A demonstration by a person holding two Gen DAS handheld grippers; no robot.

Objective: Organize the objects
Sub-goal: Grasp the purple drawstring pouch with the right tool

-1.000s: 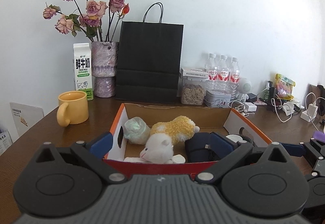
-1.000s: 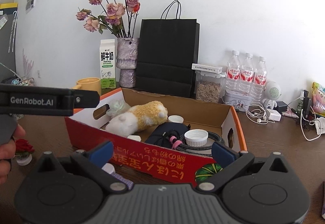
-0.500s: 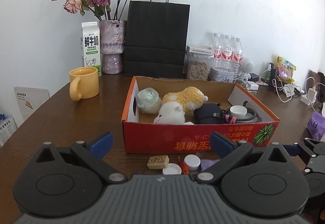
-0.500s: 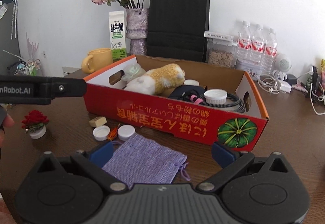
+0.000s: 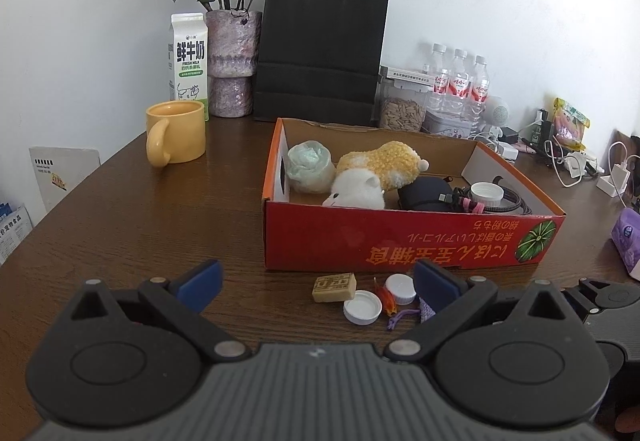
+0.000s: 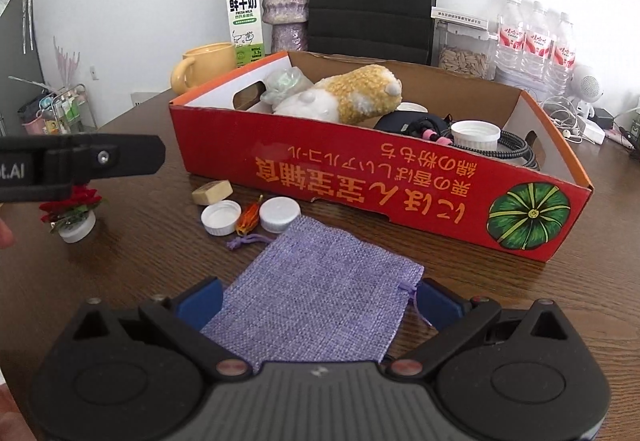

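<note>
A red cardboard box (image 5: 400, 237) (image 6: 360, 177) holds a yellow-and-white plush toy (image 5: 380, 169), a wrapped roll, a black pouch, a cable and a white lid. On the table in front of it lie a tan block (image 5: 334, 287) (image 6: 212, 192), two white caps (image 5: 361, 307) (image 6: 279, 214), a small orange thing (image 6: 248, 219) and a purple burlap pouch (image 6: 320, 297). My left gripper (image 5: 317, 281) is open just short of the tan block. Also open, my right gripper (image 6: 319, 301) hovers over the purple pouch. A small red rose pot (image 6: 72, 213) stands at the left.
Behind the box stand a yellow mug (image 5: 178, 137), a milk carton (image 5: 188, 61), a vase of dried roses (image 5: 234, 61), a black paper bag (image 5: 320, 49), a seed jar (image 5: 402, 113) and water bottles (image 5: 460, 81). Chargers and cables (image 5: 572, 161) clutter the far right.
Both grippers have drawn back from the box and tilted down. The block, caps and purple pouch in front of the box have come into view. Both stay open.
</note>
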